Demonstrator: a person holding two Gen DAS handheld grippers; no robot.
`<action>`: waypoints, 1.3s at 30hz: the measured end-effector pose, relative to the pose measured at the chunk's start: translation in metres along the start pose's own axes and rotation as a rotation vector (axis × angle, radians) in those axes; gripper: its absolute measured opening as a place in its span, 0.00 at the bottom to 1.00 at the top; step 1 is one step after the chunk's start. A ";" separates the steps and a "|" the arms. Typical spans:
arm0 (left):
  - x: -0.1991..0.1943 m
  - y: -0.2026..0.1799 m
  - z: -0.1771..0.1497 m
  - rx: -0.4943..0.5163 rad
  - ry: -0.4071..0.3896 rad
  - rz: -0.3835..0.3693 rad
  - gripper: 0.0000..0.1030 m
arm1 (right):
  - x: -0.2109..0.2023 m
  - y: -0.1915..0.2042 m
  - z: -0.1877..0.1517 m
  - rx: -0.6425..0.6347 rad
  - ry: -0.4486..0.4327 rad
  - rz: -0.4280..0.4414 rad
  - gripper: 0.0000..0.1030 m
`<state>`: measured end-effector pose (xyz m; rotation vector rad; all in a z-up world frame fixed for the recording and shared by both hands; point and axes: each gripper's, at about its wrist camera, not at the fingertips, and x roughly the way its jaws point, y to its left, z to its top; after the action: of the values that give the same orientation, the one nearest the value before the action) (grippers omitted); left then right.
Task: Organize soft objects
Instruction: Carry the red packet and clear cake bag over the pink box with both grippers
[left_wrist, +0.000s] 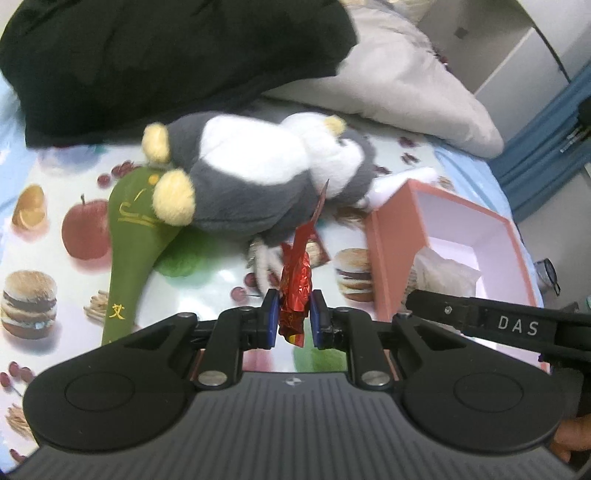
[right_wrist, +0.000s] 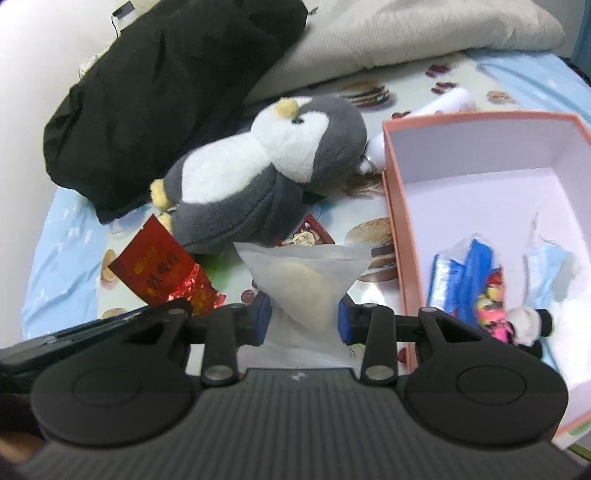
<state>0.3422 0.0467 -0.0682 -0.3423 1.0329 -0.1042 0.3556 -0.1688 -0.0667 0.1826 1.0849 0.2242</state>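
Already the left tongs (left_wrist: 293, 319) pinch a red foil packet (left_wrist: 295, 284) and the right tongs (right_wrist: 302, 319) a white pouch (right_wrist: 306, 280); either slippery wrapper could slide free short of the pink box (right_wrist: 397, 206).

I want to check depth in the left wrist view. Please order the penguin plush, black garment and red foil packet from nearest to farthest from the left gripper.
1. Red foil packet: clamped in the left gripper.
2. Penguin plush: centre, lying beyond the packet.
3. Black garment: top left, behind the plush.

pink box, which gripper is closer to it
Right. The right gripper, holding a white pouch, hangs just beside the pink box wall. The left gripper, holding a red foil packet, is farther out, with the right one between it and the box.
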 end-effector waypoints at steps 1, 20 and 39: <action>-0.006 -0.005 0.000 0.013 -0.001 -0.001 0.20 | -0.009 0.000 0.000 -0.004 -0.011 -0.002 0.38; -0.028 -0.126 0.005 0.206 0.053 -0.162 0.20 | -0.097 -0.074 -0.016 0.154 -0.116 -0.118 0.38; 0.114 -0.243 -0.026 0.359 0.210 -0.203 0.20 | -0.046 -0.224 -0.029 0.318 -0.044 -0.199 0.39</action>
<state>0.3966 -0.2163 -0.0943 -0.1082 1.1599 -0.5110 0.3298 -0.3957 -0.0979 0.3606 1.0829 -0.1321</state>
